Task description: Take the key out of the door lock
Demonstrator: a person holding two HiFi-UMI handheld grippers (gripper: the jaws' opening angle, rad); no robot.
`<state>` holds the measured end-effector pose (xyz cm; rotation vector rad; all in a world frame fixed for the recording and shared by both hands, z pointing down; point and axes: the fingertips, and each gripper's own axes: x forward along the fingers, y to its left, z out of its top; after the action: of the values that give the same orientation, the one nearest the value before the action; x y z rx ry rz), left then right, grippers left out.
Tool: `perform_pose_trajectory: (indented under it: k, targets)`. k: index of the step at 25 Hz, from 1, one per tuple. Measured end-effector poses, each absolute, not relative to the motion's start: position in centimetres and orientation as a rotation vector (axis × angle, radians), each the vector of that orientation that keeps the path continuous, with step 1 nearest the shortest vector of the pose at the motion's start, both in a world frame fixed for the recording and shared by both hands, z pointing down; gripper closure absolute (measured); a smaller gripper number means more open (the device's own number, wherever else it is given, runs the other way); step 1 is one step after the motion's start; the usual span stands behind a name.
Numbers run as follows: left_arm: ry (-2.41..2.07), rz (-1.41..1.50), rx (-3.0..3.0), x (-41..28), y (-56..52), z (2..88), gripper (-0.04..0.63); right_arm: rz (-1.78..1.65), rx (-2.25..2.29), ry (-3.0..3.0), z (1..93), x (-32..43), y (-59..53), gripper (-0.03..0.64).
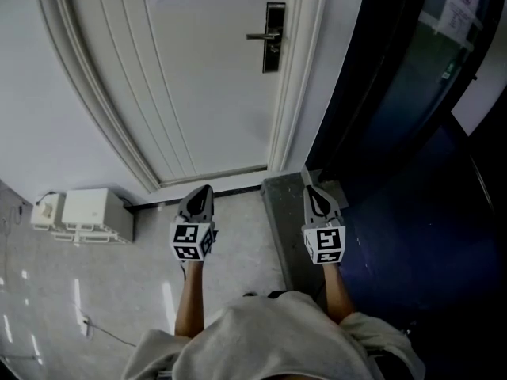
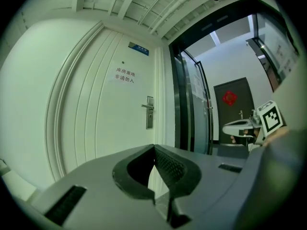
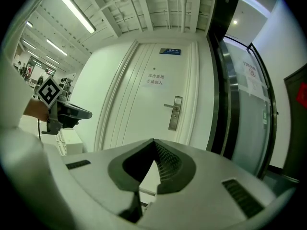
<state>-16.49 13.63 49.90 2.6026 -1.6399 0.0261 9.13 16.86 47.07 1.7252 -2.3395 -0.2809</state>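
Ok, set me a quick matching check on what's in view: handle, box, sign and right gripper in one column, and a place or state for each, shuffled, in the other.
Things:
1. handle
2. box
3. sign
4. right gripper

Places or states:
A. on the floor, left of the door
B. shut, nothing between the jaws
C. near the door's right edge, lever pointing left
D. on the door face, higher than the handle

Pairs: 1-C, 2-A, 3-D, 4-B
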Motion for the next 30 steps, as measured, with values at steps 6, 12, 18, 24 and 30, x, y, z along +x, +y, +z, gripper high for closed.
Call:
perform_pose_trajectory:
  k: [6,12,18,24,30]
  targets:
    - [-1.608,0.049,2.602,-15.7,11.4,50.9,0.578,-0.263,1.723,-2.332,47.8,9.5,14.8,0.594]
    - [-1.614,0.056,2.596,-15.1,8.0,51.5,0.578,-0.253,1.706,-2.34,48.7,9.9,11.1,0.594]
    - [-1.631,0.069,2.59,-14.1,1.9,51.6,0.578,-0.256,1.686,-2.367,49.0,10.6,4.4,0.594]
    - [-1.653,0.068,2.587,-12.4,-6.1,50.3,0.578,-0.267,1.653,-2.4,48.1,11.6,-4.2,0.594]
    - [-1.696,0.075,2.58,-10.8,-15.1,48.3,0.578,-0.285,1.627,-2.443,46.2,12.8,-13.8,0.594]
